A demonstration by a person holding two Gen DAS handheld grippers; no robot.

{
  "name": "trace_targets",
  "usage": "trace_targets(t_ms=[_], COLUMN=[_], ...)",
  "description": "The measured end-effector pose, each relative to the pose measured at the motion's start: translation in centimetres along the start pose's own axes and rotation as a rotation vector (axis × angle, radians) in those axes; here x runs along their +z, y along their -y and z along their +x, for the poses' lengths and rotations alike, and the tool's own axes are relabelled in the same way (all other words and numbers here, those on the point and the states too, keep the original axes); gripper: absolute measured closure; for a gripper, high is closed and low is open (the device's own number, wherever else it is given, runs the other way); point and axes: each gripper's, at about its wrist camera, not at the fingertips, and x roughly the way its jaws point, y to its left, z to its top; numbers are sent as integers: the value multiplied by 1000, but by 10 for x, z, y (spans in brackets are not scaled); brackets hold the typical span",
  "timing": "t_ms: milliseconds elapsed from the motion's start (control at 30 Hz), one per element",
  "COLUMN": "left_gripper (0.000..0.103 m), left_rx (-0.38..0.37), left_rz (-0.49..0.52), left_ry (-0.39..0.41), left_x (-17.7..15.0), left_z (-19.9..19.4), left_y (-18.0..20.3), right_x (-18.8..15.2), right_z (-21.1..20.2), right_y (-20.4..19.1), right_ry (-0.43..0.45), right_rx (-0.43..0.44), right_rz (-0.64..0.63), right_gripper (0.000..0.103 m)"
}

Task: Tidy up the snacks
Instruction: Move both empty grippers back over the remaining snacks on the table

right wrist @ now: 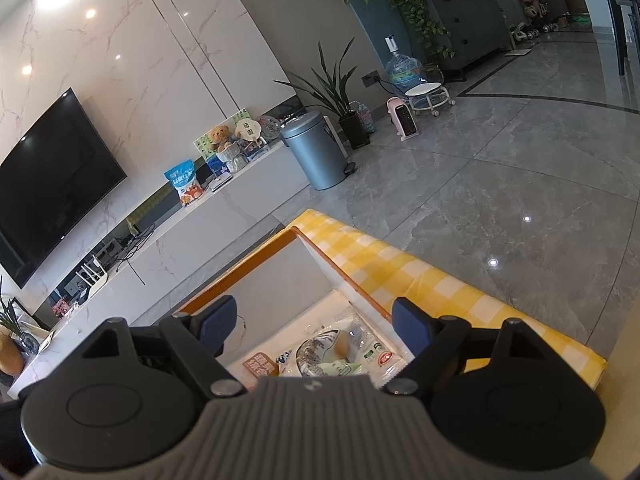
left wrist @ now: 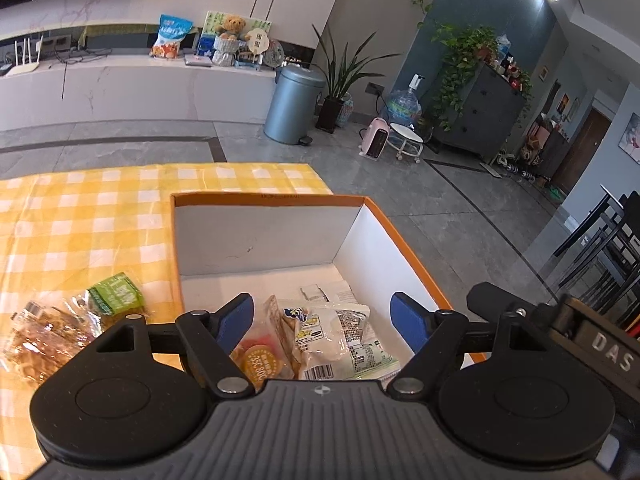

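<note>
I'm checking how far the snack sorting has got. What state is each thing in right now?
left gripper: open, holding nothing, above the box.
right gripper: open, empty, above the box.
box: open-topped, holds snack packets.
white snack packet: sealed, lying inside the box.
green snack packet: still out on the checked tablecloth.
clear-wrapped snacks: also outside the box.

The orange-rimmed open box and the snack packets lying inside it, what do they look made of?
The orange-rimmed white box looks like cardboard or paperboard: thin flat walls, sharp folded corners, a matt inside with faint scuffs. The white printed snack packet inside it looks like thin glossy plastic film: it wrinkles and catches glare. The clear crinkly packets on the yellow checked tablecloth look like cellophane-type film, though that is less certain.
</note>
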Motion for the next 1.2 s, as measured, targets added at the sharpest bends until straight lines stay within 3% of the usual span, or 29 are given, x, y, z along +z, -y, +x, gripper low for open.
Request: trace_targets(t_ms=[200, 467, 633, 867, 1067, 1200], left_gripper=[12, 12, 12, 12, 12, 12], left_rx=[27, 34, 63, 107, 201, 288], left_rz=[-27, -16, 30, 10, -29, -64], left_ry=[67, 74, 70, 123, 151, 175], left_x=[5, 11, 9, 6, -1, -10], left_z=[-17, -30, -45, -86, -127, -154], left_y=[-2, -5, -7, -26, -57, -84], right_x=[0, 0, -1, -10, -24, -35], right_z=[0, 2, -1, -14, -30, -42], right_y=[0, 0, -12, -52, -94, -124], right_ry=[-6, -26, -30, -14, -17, -41], right_rx=[4, 2, 61, 133, 248, 420], right_rz=[-2, -3, -16, -74, -143, -168], right_gripper=[17, 17, 17, 16, 14, 12])
